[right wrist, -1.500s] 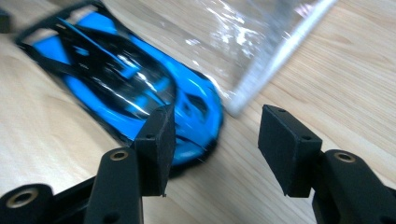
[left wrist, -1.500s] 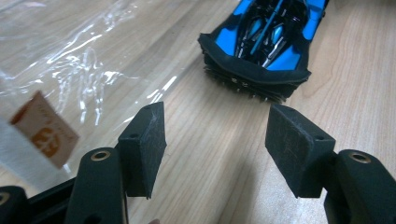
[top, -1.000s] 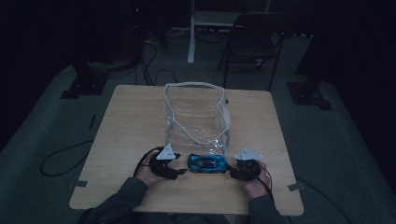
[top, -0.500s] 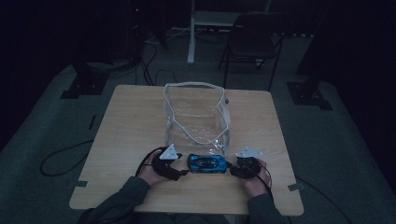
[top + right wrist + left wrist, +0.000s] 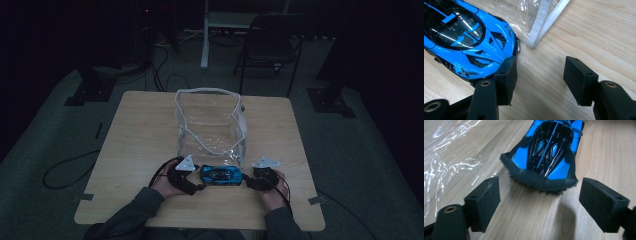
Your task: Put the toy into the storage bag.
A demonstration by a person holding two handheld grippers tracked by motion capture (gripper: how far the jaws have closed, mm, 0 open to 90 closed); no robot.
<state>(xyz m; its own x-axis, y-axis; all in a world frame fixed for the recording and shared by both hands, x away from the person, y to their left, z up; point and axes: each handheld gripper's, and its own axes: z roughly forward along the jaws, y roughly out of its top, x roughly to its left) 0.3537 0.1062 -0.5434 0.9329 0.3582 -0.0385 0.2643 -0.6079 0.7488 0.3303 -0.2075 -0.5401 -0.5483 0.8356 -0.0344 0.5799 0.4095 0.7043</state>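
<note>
A blue and black toy car (image 5: 220, 175) lies on the wooden table (image 5: 140, 135) near its front edge, just in front of a clear plastic bag (image 5: 210, 125) that stands open. My left gripper (image 5: 196, 186) is at the car's left end. In the left gripper view its jaws stand wide apart, and the car (image 5: 549, 152) lies a little beyond them. My right gripper (image 5: 247, 182) is at the car's right end, open. In the right gripper view the car (image 5: 471, 40) lies against the left pad (image 5: 506, 80), with bare wood between the pads.
The bag's white-edged corner (image 5: 544, 25) lies close beyond the right gripper. A dark chair (image 5: 272, 40) and stand bases are on the floor behind the table. Cables trail off the table's left side.
The left gripper has shifted slightly toward the car's left end. The right gripper and the car stay about where they were.
</note>
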